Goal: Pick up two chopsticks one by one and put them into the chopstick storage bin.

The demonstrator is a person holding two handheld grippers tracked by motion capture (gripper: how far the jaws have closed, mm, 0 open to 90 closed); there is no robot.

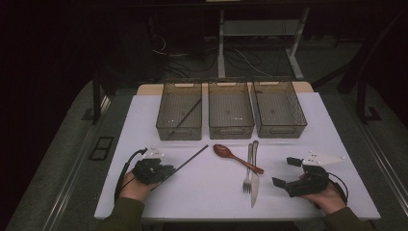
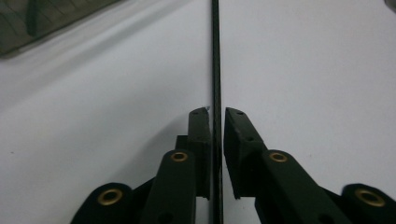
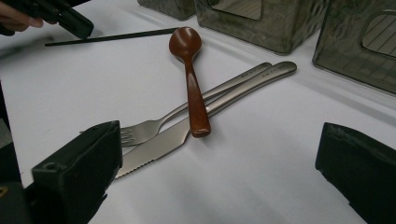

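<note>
My left gripper (image 1: 166,171) has its jaws drawn in narrow around the black chopstick (image 1: 192,158). In the left gripper view the stick (image 2: 215,56) runs straight up the slot between them. One pad sits against it and the other stands off by a sliver, so I read this as a loose cradle rather than a firm pinch.

The chopstick's long axis carries on along the gripper's own pointing line. It runs ahead of the jaws and slants toward the left bin (image 1: 179,132), with its far tip short of the bin's near wall. The near end passes back through the jaws toward my hand. Most of the stick therefore hangs out ahead of the grip, and I expect the tip to swing if I lift it.

The left bin lies ahead of this gripper, and another dark stick (image 1: 187,115) lies slanted inside it. That is the relation I work from, since the bin's long side runs away from me and roughly matches the stick's line.

My right gripper (image 1: 286,172) rests well off to the side with its jaws spread wide and nothing between them. The left hand is plainly the nearer one.

The bare table (image 1: 192,192) between the left jaws and the bin gives open room for moving. The spoon (image 1: 231,155), fork (image 1: 248,168) and knife (image 1: 254,178) lie to the right of the stick's tip. They are near it but apart from it, and I would keep the tip from sweeping that way.
</note>
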